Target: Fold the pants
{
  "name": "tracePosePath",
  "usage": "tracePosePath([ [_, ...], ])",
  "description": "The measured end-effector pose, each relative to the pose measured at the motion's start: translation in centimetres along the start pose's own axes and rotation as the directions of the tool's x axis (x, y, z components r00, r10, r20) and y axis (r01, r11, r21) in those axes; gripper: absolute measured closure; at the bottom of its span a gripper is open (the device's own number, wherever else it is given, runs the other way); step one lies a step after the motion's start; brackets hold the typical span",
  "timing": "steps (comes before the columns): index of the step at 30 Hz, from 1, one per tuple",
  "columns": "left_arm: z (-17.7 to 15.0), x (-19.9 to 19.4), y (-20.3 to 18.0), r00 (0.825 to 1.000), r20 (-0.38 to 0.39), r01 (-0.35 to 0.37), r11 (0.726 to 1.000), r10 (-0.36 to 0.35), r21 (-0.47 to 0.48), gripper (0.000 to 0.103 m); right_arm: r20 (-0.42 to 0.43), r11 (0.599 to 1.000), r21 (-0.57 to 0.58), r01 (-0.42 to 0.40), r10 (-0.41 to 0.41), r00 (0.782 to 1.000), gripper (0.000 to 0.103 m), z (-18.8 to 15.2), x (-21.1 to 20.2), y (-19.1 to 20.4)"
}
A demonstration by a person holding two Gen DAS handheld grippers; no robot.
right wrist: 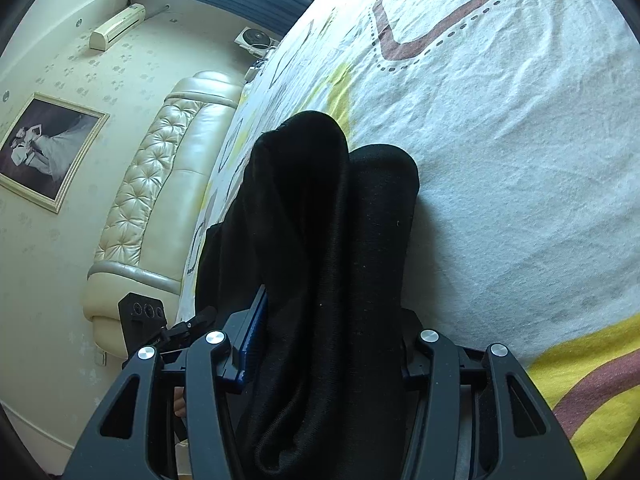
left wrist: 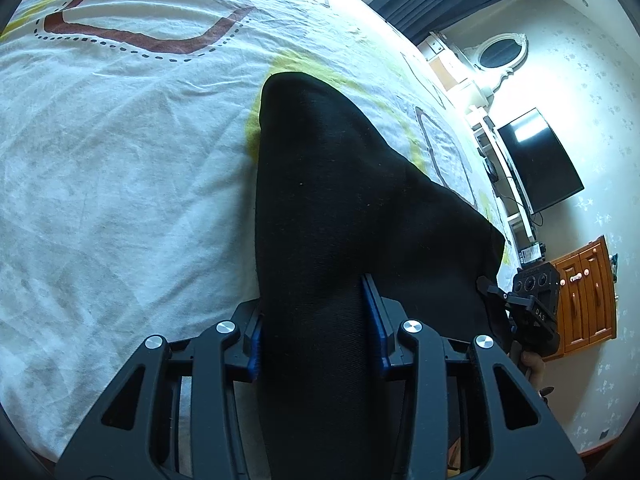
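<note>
Pants on bed sheet, between each gripper's fingers, headboard behind

open bedsheet left of pants, headboard beyond

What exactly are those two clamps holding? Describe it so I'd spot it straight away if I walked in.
Look at the big bed with the white sheet printed in brown and yellow shapes. Hanging above it is a pair of plain black fabric pants, pinched by the left gripper and the right gripper. It is the only dark, unpatterned cloth on that pale bedding.
</note>
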State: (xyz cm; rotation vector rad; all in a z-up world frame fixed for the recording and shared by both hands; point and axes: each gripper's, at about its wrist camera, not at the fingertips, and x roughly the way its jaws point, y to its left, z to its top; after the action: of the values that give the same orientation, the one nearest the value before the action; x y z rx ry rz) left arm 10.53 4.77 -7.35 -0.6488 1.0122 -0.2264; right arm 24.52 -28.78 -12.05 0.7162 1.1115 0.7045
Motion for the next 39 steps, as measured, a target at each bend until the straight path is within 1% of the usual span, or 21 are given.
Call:
tracePosePath([
  [2, -0.1, 0.1, -0.2, 1.0, 0.004, -0.017, 1.0, 0.017, 0.003, 0.056, 0.0, 1.0, 0.001, -0.001, 0.001, 1.0, 0.053, 0.0, -0.1, 0.0],
  [3, -0.1, 0.1, -0.3, 1.0, 0.008, -0.029, 1.0, 0.029, 0.01, 0.054, 0.0, 1.0, 0.003, -0.003, 0.003, 1.0, 0.053, 0.0, -0.2, -0.1],
  [6, -0.2, 0.1, -1.0, 0.998, 0.022, -0.066, 0.997, 0.065, 0.047, 0.047, 0.002, 1.0, 0.008, -0.006, 0.006, 1.0, 0.053, -0.1, -0.3, -0.2],
  [8, -0.3, 0.2, -1.2, 0.996, 0.025, -0.083, 0.994, 0.082, 0.064, 0.034, 0.006, 1.0, 0.01, -0.009, 0.009, 1.0, 0.052, -0.2, -0.3, -0.2],
  [9, -0.3, 0.3, -1.2, 0.996, 0.023, -0.082, 0.994, 0.081, 0.066, 0.032, 0.007, 1.0, 0.01, -0.009, 0.009, 1.0, 0.052, -0.2, -0.3, -0.2],
  [11, -0.3, 0.4, -1.2, 0.998, 0.017, -0.069, 0.995, 0.068, 0.066, 0.023, 0.011, 1.0, 0.013, -0.019, 0.018, 1.0, 0.049, -0.2, -0.4, -0.3],
  [12, -0.4, 0.5, -1.2, 0.998, 0.018, -0.064, 0.995, 0.063, 0.07, 0.021, 0.011, 1.0, 0.013, -0.026, 0.026, 1.0, 0.047, -0.2, -0.5, -0.3],
  [14, -0.4, 0.5, -1.5, 0.998, 0.012, -0.061, 0.995, 0.061, 0.082, 0.013, 0.005, 0.999, 0.007, -0.043, 0.043, 0.999, 0.04, -0.1, -0.6, -0.2],
  [16, -0.3, 0.5, -1.8, 0.998, 0.0, -0.068, 0.993, 0.068, 0.095, 0.012, -0.007, 0.999, -0.007, -0.048, 0.048, 0.999, 0.036, -0.1, -0.8, 0.0],
  [18, -0.2, 0.4, -2.0, 0.998, -0.01, -0.067, 0.992, 0.069, 0.103, 0.012, -0.018, 0.999, -0.015, -0.035, 0.035, 0.999, 0.035, -0.1, -1.0, 0.2],
  [21, 0.6, -0.4, -1.9, 1.0, 0.005, -0.014, 0.996, 0.014, 0.089, 0.012, 0.003, 1.0, -0.009, -0.019, 0.019, 1.0, 0.035, 0.1, -2.0, 0.1],
  [23, 1.6, -1.1, -1.5, 0.999, 0.034, 0.028, 0.997, -0.031, 0.067, 0.012, 0.025, 1.0, -0.006, -0.006, 0.006, 1.0, 0.032, 0.6, -2.7, -0.2],
  [24, 2.1, -1.3, -1.3, 0.998, 0.044, 0.042, 0.997, -0.044, 0.06, 0.012, 0.041, 1.0, -0.002, -0.001, 0.001, 0.999, 0.032, 0.9, -3.1, -0.4],
  [26, 3.2, -1.2, -0.7, 0.998, 0.052, 0.041, 0.998, -0.044, 0.053, 0.012, 0.065, 0.999, 0.032, -0.015, 0.013, 0.998, 0.031, 1.5, -3.4, -1.0],
  [28, 4.3, -0.4, 0.1, 0.998, 0.029, 0.061, 0.997, -0.062, 0.037, 0.012, 0.084, 0.997, 0.068, -0.048, 0.042, 0.996, 0.031, 2.2, -3.3, -1.7],
  [31, 5.9, 1.5, 1.3, 0.996, -0.02, 0.09, 0.995, -0.091, -0.032, 0.012, 0.093, 0.991, 0.091, -0.097, 0.088, 0.992, 0.031, 3.4, -2.3, -2.3],
  [33, 7.0, 2.6, 1.7, 0.992, -0.043, 0.116, 0.991, -0.119, -0.059, 0.013, 0.103, 0.987, 0.098, -0.124, 0.114, 0.988, 0.03, 4.3, -1.6, -2.4],
  [35, 7.8, 3.5, 1.6, 0.99, -0.059, 0.125, 0.991, -0.128, -0.053, 0.012, 0.098, 0.986, 0.097, -0.136, 0.126, 0.987, 0.022, 5.0, -0.9, -2.3],
  [36, 8.1, 4.0, 1.4, 0.99, -0.069, 0.119, 0.992, -0.122, -0.042, 0.012, 0.088, 0.987, 0.087, -0.134, 0.126, 0.988, 0.022, 5.3, -0.6, -2.0],
  [39, 8.6, 4.7, 0.9, 0.994, -0.063, 0.093, 0.996, -0.093, -0.003, 0.012, 0.05, 0.994, 0.053, -0.093, 0.09, 0.995, 0.021, 5.9, 0.1, -1.2],
])
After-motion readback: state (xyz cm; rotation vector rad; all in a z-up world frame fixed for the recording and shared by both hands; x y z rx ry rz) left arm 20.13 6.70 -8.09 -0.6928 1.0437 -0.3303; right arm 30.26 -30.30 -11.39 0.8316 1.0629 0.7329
